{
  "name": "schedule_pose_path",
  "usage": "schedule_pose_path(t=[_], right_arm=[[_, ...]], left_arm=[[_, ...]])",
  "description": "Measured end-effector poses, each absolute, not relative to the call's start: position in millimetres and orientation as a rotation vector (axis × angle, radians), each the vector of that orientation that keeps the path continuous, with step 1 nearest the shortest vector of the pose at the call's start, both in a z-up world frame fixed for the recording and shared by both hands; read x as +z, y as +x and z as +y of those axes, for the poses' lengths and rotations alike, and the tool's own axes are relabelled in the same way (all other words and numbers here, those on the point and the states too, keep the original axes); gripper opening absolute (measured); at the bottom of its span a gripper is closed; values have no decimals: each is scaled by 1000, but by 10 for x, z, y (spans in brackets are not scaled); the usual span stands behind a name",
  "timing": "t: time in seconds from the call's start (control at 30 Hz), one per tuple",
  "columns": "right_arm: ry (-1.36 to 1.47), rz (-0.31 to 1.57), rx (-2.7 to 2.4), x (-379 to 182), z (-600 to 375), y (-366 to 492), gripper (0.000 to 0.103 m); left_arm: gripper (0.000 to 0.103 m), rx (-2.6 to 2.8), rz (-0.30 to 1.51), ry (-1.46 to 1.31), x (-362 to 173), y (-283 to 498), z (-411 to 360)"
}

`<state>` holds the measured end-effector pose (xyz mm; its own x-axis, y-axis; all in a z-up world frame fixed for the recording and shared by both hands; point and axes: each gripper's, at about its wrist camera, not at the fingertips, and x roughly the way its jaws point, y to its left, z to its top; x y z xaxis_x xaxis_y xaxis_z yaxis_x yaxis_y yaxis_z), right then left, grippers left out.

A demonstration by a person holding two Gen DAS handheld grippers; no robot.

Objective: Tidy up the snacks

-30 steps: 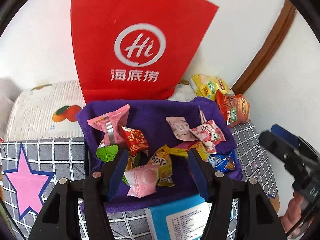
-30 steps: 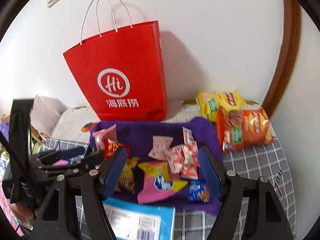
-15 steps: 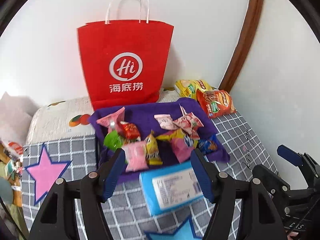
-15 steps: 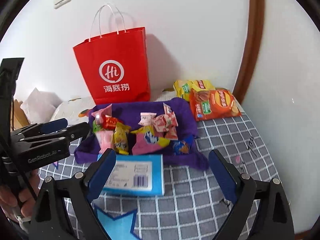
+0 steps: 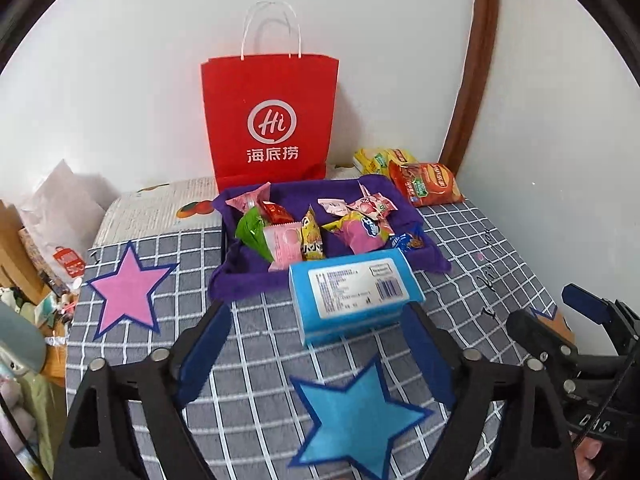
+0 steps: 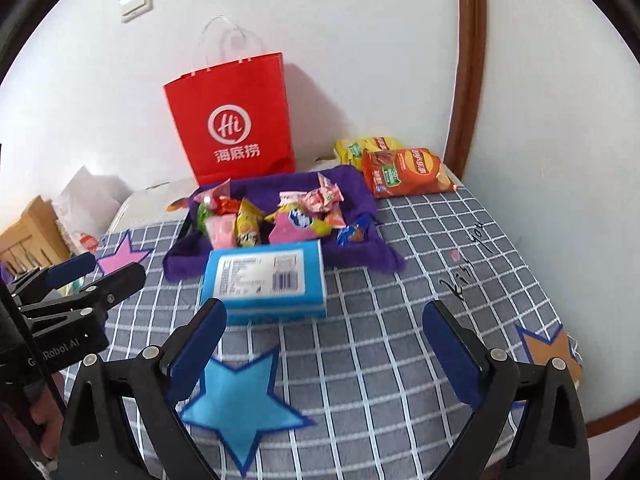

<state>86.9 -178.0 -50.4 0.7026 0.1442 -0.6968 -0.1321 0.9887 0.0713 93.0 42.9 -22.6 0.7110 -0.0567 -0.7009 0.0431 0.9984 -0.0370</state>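
Opening above the checked cloth (image 5: 460, 248), left gripper (image 5: 320, 344) and right gripper (image 6: 324, 340) hold nothing; wrapped snacks (image 5: 316, 228) fill the purple tray (image 5: 240, 276) behind the blue box (image 5: 356, 292).

1. The counter (image 5: 472, 280) wears a grey checked cloth.
2. A purple tray (image 5: 288, 280) of snacks sits mid-counter; a blue box (image 5: 356, 292) lies against its near edge.
3. Felt stars lie flat: pink (image 5: 124, 292), blue (image 5: 356, 412), orange (image 6: 548, 348).
4. A red bag (image 5: 268, 120) stands at the wall.
5. Chip bags, orange (image 5: 428, 182) and yellow (image 5: 376, 158), lie in the far corner.
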Motion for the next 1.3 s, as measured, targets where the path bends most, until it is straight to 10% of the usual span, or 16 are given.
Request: schedule_pose_path(t=[1.3], right_arm=[[18, 666, 129, -231, -1945, 28, 98]], left_arm=[[97, -10, 689, -10, 60, 124, 246]])
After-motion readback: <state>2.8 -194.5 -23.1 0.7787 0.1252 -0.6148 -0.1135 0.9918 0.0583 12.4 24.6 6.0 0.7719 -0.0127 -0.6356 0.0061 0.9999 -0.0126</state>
